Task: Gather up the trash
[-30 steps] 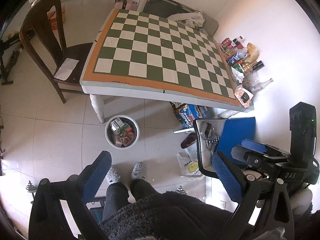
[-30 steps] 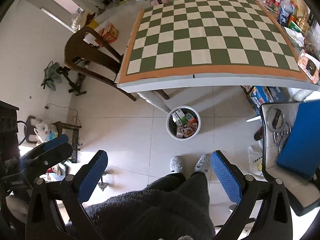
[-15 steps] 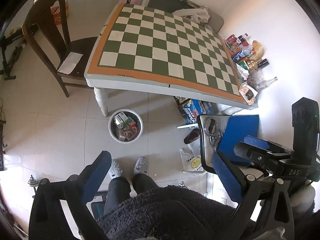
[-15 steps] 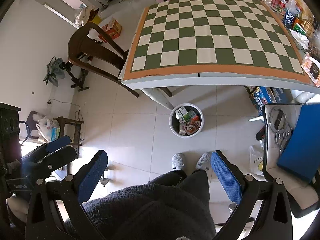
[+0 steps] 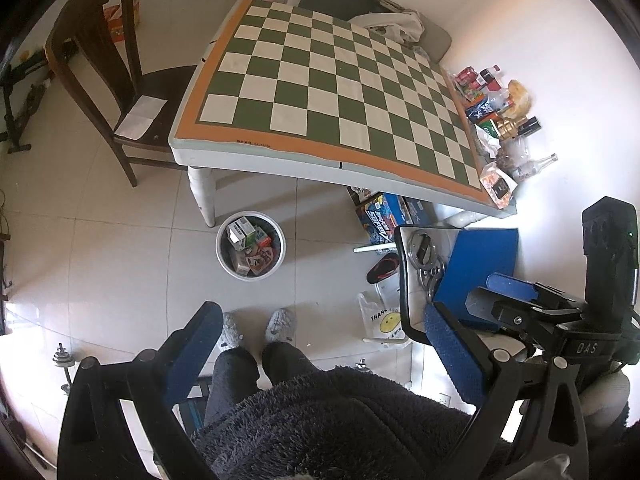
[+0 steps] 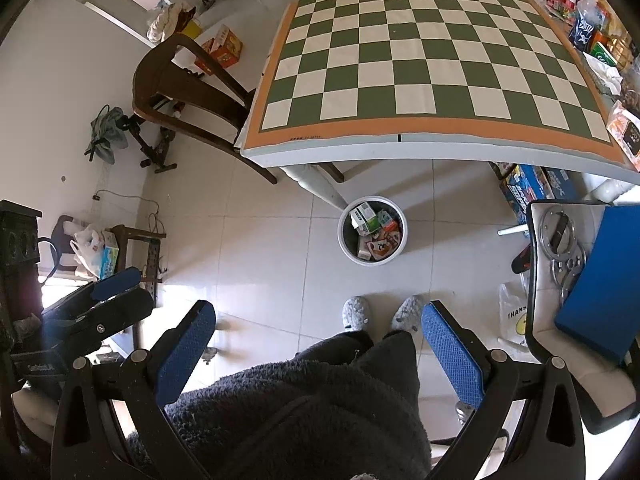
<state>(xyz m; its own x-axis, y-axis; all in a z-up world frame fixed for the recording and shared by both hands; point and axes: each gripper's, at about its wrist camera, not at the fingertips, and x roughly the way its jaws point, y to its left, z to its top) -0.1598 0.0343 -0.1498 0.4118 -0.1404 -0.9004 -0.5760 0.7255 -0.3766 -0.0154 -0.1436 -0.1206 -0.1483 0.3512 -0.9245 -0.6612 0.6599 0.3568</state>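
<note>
A white round trash bin [image 5: 250,245] stands on the floor by the table leg, holding several cartons and wrappers; it also shows in the right wrist view [image 6: 372,235]. My left gripper [image 5: 320,344] is open and empty, held high above the floor near my feet. My right gripper [image 6: 318,338] is open and empty too, at a similar height. The checkered table [image 5: 332,92] has a bare top, with bottles and packets [image 5: 496,116] clustered along its right edge by the wall. Each gripper shows in the other's view, the right one [image 5: 532,308] and the left one [image 6: 96,304].
A dark wooden chair [image 5: 108,92] stands left of the table. A stool with a blue pad [image 5: 476,264] and metal rings sits to the right. A blue box [image 5: 380,216] lies under the table, and a plastic bag [image 5: 380,316] and a slipper lie on the tiled floor.
Both grippers have risen and drawn back a little, so the table and bin look smaller and shift in view. Both stay open and empty.
</note>
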